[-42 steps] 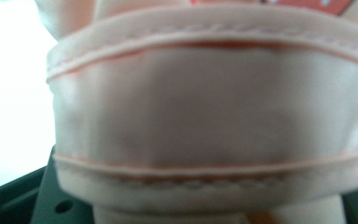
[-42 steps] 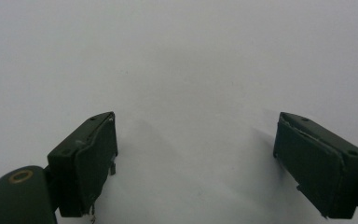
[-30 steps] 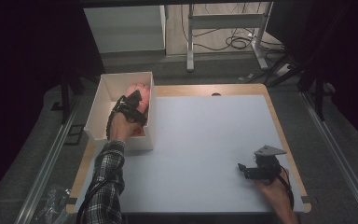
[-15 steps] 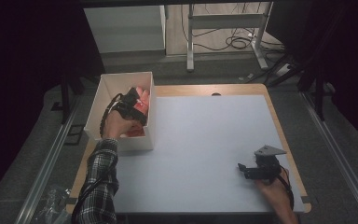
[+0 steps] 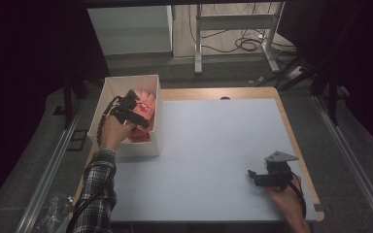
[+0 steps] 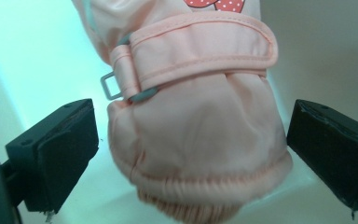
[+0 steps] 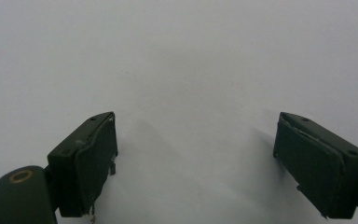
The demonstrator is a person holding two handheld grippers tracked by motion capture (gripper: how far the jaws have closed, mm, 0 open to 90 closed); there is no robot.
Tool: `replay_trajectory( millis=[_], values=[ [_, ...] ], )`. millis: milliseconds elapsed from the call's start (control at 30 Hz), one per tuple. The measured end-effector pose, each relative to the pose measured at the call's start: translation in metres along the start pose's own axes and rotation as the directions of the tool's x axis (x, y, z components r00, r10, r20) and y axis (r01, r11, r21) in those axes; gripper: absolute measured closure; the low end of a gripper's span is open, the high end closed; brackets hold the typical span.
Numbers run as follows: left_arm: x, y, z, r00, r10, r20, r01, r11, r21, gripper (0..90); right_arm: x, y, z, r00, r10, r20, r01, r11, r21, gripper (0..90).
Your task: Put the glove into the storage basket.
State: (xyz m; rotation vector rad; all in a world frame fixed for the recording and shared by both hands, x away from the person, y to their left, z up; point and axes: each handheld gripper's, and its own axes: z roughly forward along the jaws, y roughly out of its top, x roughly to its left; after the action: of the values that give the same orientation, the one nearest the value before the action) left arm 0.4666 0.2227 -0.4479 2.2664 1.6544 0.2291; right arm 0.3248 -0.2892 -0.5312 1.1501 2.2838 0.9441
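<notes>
White table (image 5: 213, 145) top, white box (image 5: 108, 94) at its far left corner. My left tongs (image 6: 191, 140) have just been opening; the jaws now stand spread on either side of the pink mitten's (image 6: 196, 140) cuff, pads clear of the fabric. Mitten lies inside the box. Judgement: the drop is done, so the left hand can withdraw. Right tongs (image 7: 196, 154) spread, nothing between them, over bare table.

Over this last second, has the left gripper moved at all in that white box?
Yes. The left gripper has drifted toward the white box's far wall, its jaws just opening off the pink mitten between them.
</notes>
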Motion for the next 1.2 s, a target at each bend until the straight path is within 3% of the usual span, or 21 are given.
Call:
replay_trajectory(
  millis=[267,433,667,1033,1200],
  values=[
    [-0.001,-0.010,-0.014,0.9995,0.028,-0.016,-0.029,0.9979,-0.059,3.0,0.000,0.000,0.000,1.0000,0.000,0.000,0.000,1.000,0.000,13.8],
    [-0.001,-0.016,-0.021,0.9988,0.047,-0.012,-0.048,0.9926,-0.111,2.8,0.000,0.000,0.000,1.0000,-0.001,0.001,0.001,1.000,0.000,13.8],
    [-0.003,-0.025,-0.031,0.9978,0.066,0.001,-0.065,0.9822,-0.176,2.4,0.000,0.000,0.000,1.0000,-0.001,0.001,0.001,1.000,0.000,13.8],
    [-0.010,-0.037,-0.047,0.9934,0.115,0.001,-0.111,0.9605,-0.255,2.0,0.000,0.000,0.000,1.0000,-0.001,0.002,0.001,1.000,-0.001,13.8],
    [-0.015,-0.047,-0.053,0.9909,0.133,0.023,-0.120,0.9486,-0.293,2.0,0.000,0.000,0.000,1.0000,-0.002,0.002,0.002,1.000,-0.001,13.8]
  ],
)
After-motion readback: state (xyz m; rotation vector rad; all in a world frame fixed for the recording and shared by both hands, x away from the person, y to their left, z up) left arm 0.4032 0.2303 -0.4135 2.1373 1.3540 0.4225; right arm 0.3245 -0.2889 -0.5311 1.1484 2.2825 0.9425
